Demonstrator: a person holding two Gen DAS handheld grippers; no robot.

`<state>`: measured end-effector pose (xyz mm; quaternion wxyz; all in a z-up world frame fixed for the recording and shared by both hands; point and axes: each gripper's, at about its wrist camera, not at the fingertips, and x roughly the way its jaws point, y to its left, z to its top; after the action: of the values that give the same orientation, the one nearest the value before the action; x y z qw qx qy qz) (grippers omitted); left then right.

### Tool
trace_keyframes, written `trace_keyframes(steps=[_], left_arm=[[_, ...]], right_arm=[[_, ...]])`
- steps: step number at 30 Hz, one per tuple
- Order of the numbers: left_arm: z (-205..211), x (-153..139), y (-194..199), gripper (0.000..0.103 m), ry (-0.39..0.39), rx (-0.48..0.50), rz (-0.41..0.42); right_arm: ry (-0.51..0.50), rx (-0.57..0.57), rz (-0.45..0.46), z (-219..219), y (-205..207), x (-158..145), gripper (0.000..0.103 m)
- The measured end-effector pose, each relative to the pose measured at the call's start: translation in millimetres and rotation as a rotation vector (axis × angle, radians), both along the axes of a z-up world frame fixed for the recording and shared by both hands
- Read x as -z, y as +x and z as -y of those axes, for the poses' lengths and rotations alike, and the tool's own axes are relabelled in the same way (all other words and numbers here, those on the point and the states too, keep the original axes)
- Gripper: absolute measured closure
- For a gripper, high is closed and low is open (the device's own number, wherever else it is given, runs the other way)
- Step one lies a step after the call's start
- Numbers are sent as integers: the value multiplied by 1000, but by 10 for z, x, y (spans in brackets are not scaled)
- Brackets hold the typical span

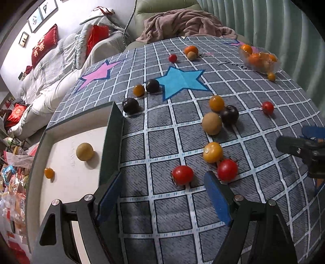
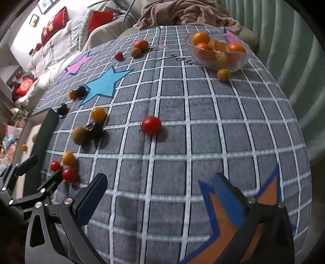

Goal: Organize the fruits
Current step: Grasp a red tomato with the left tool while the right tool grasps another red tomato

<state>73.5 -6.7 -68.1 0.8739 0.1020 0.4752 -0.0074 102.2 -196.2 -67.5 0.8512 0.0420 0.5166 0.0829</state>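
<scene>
Fruits: round, no long axis; scattered over checked tabletop [image 1: 172, 213]. Clear bowl [image 2: 239, 61]: orange fruits. White tray [image 1: 69, 182]: tan fruit [image 1: 85, 151], small orange fruit [image 1: 49, 173]. Left tool [image 1: 162, 195] released, near red tomato [image 1: 182, 174]. Right tool [image 2: 158, 201] released, empty.

A crumpled pinkish blanket [image 1: 182, 24] lies beyond the checked cloth [image 1: 172, 203]; red cushions [image 1: 43, 45] rest on a sofa, with framed pictures [image 1: 40, 14], perhaps prints, above.

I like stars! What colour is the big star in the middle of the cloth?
The star is light blue with a darker blue edge, clearest in the left wrist view.
</scene>
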Motion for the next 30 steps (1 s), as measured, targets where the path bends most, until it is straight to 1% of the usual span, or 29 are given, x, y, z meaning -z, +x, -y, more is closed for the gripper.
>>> trace_keyframes(steps=[6,10,11,12,14,16,17,18,19,20,21,22,26,30], left_arm=[[38,7,29,21,-6,10,29],[19,11,49,21,-27,-1,32],[14,12,50,26,-38,-3,30],[12,9,49,36,-59,2,28],[30,5,49,43,-73,4,21],[66,0,35,50,-71,16,22],[75,-1,28,57,-79,22,20],[83,-4,20,65,-88,25,16],[92,-5,14,70,-106,30,9],[99,-8,10,75,-109,30,8],[111,-8,3,81,-98,28,10],[108,-12,-7,81,-96,28,8],[20,-64,-31,81,-155,10,-23],[-44,-153,-92,81,-198,6,-18]], right_arm=[[-56,-38,43,-158,196,28,0],[-91,-59,73,-249,295,45,2],[-96,-62,82,-267,315,45,2],[-99,-64,87,-279,326,46,4],[-113,-71,106,-322,346,30,13],[-120,-85,126,-364,355,1,37],[-123,-84,130,-375,357,-10,41],[-119,-84,132,-378,361,-16,48],[-115,-84,136,-373,362,-23,58],[-102,-85,139,-358,359,-32,69],[-80,-87,136,-332,352,-39,74],[-55,-86,130,-301,349,-42,78],[50,-64,104,-114,224,-62,78],[93,-44,93,17,81,-102,78]])
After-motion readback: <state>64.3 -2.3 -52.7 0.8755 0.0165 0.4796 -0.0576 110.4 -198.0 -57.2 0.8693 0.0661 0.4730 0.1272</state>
